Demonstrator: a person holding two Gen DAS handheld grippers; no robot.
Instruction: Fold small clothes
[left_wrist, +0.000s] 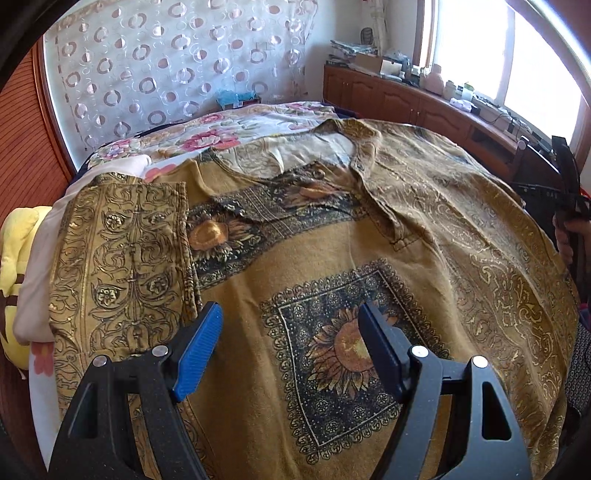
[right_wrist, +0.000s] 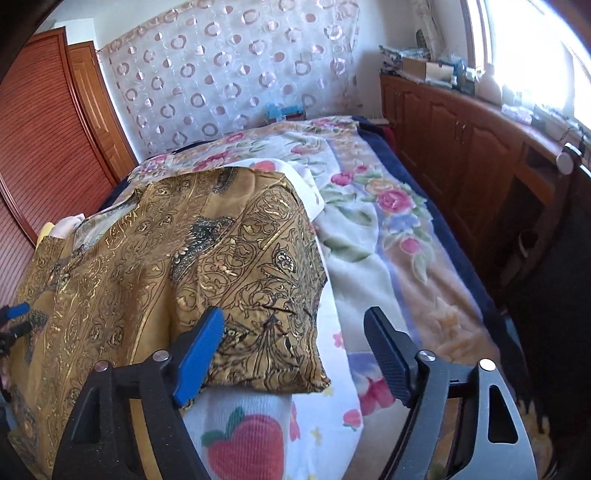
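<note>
A mustard-gold shirt (left_wrist: 332, 258) with sunflower prints is lying spread on the bed, filling the middle of the left wrist view. Its left sleeve (left_wrist: 122, 258) is lying folded in at the left of the frame, and the collar (left_wrist: 354, 147) is pointing toward the upper middle. The left gripper (left_wrist: 291, 325) is hovering over the lower part of the shirt at the bottom centre, its jaws standing spread with nothing between them; the square sunflower print (left_wrist: 343, 343) is showing in the gap.

In the right wrist view the same shirt (right_wrist: 166, 258) is occupying the left half of the frame, and its right sleeve (right_wrist: 266, 295) is lying over a white cloth with a strawberry print (right_wrist: 251, 435). The right gripper (right_wrist: 295, 332) is at the bottom centre, its jaws also standing apart and pinching nothing; the left blue pad (right_wrist: 199, 354) is sitting over the sleeve's edge, the other finger over the floral blanket (right_wrist: 388, 229). The left gripper's fingertips (right_wrist: 16, 312) are peeking in at the left edge.
</note>
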